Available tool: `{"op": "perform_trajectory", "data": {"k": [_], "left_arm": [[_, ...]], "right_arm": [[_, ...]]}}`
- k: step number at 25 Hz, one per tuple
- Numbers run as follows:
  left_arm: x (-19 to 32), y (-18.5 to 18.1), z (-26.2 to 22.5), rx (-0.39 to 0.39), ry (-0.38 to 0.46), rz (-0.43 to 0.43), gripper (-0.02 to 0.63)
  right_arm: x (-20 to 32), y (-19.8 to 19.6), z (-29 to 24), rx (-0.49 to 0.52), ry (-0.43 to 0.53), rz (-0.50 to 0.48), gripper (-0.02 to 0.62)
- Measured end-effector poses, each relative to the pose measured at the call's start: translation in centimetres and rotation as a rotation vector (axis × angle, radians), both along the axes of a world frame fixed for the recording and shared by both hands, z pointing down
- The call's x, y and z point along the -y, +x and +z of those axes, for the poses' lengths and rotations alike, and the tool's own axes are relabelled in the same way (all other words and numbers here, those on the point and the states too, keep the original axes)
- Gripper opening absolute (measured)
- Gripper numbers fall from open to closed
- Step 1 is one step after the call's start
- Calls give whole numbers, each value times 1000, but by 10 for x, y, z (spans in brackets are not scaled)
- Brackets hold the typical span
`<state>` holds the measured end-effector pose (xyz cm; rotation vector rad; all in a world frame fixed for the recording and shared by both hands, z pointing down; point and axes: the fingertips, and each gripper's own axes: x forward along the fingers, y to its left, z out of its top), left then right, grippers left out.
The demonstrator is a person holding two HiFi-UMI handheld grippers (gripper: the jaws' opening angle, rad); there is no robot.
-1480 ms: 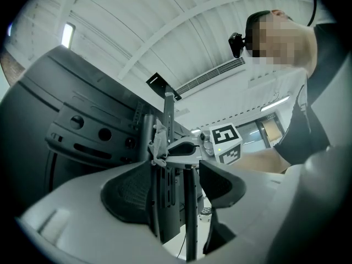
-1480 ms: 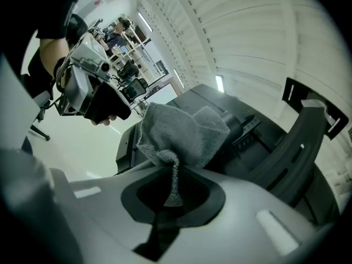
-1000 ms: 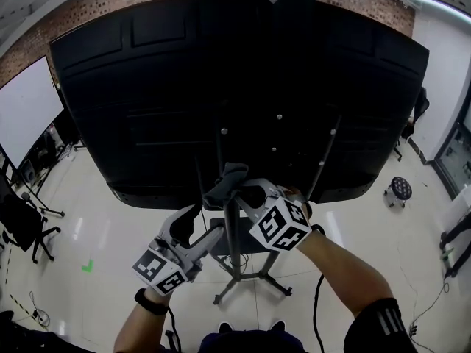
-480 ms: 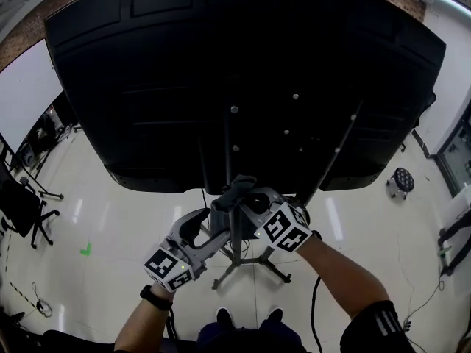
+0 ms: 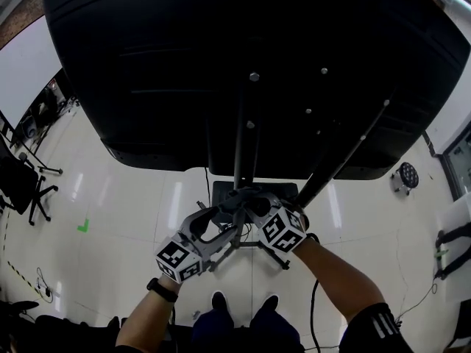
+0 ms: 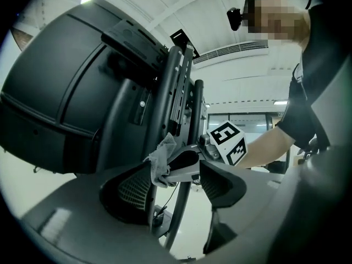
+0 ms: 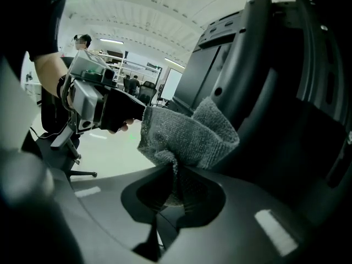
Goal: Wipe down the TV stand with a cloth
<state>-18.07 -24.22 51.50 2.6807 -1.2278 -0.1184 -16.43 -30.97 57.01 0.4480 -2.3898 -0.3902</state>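
So the right gripper (image 7: 175,175) is still clamped tight on the fuzzy grey microfibre cloth (image 7: 190,139), and over the last second it's been sliding down the black metal upright pole of the TV stand (image 5: 238,153). The cloth was level with the bottom edge of the big black flat-screen TV (image 5: 147,65) a moment ago; now it's sitting below that edge, closer to the stand's black base plate (image 5: 221,190). I'm guessing the wipe is working its way down the pole, with the lower part and the base still to do.

The left gripper (image 6: 177,169) is keeping its jaws apart, straddling the pole just under the cloth, probably steadying things. I can't tell if it's actually touching the metal.

The head view is only giving me a dark blob where the cloth is. The right gripper view is showing the cloth bunched and pressed against the pole, and the left gripper view is showing the pole running between its open jaws.
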Motion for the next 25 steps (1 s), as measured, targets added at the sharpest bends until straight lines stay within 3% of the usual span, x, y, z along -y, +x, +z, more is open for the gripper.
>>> {"op": "perform_trajectory", "data": {"k": [25], "left_arm": [[-1, 2, 230, 1, -301, -15, 316]], "right_arm": [[-9, -2, 250, -171, -196, 27, 26]]}}
